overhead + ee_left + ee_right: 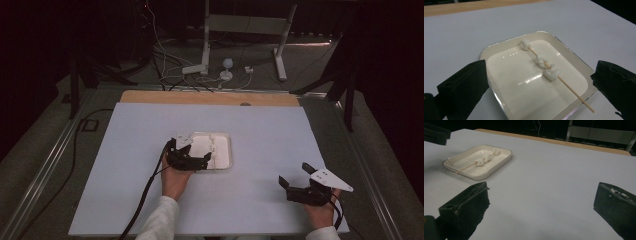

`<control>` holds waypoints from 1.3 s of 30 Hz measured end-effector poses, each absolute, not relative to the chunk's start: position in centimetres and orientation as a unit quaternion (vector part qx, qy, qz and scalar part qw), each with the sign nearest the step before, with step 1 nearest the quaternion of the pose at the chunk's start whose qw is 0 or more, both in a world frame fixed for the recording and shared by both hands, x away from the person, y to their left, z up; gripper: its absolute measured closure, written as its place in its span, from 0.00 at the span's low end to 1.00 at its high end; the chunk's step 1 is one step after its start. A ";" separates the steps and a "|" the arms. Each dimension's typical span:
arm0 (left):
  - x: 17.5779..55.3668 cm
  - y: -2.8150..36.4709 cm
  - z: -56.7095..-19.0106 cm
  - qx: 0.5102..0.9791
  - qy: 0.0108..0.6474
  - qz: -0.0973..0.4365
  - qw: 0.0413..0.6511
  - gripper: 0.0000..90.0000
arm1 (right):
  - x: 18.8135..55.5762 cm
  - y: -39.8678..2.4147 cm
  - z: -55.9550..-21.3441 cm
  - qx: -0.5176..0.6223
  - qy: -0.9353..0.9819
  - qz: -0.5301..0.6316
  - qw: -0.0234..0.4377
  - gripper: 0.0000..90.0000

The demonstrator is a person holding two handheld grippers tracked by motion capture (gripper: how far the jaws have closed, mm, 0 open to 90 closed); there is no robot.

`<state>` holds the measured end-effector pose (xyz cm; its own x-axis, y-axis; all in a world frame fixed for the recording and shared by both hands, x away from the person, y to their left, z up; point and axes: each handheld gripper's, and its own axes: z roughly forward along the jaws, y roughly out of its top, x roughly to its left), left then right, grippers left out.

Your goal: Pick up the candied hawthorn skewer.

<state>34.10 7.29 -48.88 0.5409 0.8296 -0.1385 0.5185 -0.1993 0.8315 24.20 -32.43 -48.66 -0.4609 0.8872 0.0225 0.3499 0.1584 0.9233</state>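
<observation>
- We see a white worktop (260,130) with a shallow cream tray (222,150) near its centre.
- Our left claw (192,159) sits at the tray's 8 o'clock edge.
- Our right claw (295,176), jaws spread, rests at 4 o'clock, well apart from the tray.

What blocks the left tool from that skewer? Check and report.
Nothing visible. The left tool is open right over the tray, and the skewer lies bare across it with three white pieces, its free end past the tray's rim.
</observation>
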 end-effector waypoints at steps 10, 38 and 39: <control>34.6 4.9 -50.1 0.771 0.453 0.157 0.419 0.01 | 24.3 -32.4 -48.7 0.436 0.709 0.478 0.280 0.00; 35.2 4.9 -50.7 0.824 0.469 0.111 0.297 0.98 | 24.3 -32.3 -48.8 0.433 0.715 0.474 0.278 0.00; 35.2 5.0 -50.7 0.825 0.469 0.109 0.296 0.99 | 24.3 -32.3 -48.8 0.432 0.715 0.474 0.278 0.00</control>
